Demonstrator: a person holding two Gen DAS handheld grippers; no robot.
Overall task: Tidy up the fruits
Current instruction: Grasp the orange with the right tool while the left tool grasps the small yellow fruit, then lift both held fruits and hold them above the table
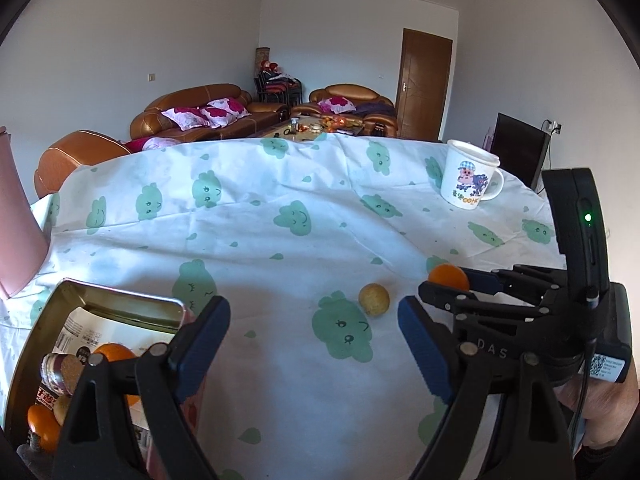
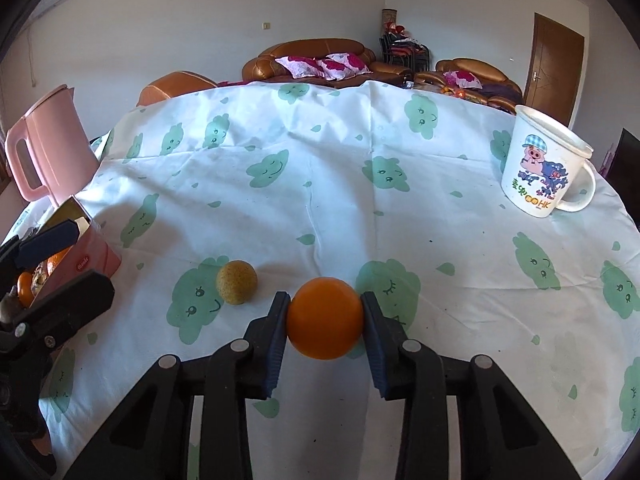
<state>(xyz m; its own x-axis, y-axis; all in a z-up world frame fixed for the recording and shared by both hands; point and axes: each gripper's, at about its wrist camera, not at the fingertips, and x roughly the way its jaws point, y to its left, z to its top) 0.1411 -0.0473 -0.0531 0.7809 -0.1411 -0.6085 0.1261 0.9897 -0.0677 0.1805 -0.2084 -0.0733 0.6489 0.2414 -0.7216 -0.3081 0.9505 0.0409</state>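
Note:
My right gripper (image 2: 325, 316) is shut on an orange (image 2: 325, 318), low over the tablecloth; the orange also shows in the left wrist view (image 1: 449, 277) between that gripper's fingers. A small yellow-brown fruit (image 2: 237, 282) lies on the cloth just left of it, and shows in the left wrist view (image 1: 374, 299) too. My left gripper (image 1: 314, 332) is open and empty, hovering beside a pink tin box (image 1: 120, 300) at the left. The tin holds several oranges (image 1: 114, 354) and other items. The tin shows in the right wrist view (image 2: 94, 258) at the left edge.
A white cartoon mug (image 2: 546, 168) stands at the far right of the table. A pink kettle (image 2: 48, 148) stands at the far left behind the tin. The white cloth with green clouds (image 2: 320, 184) covers the table. Sofas stand beyond the far edge.

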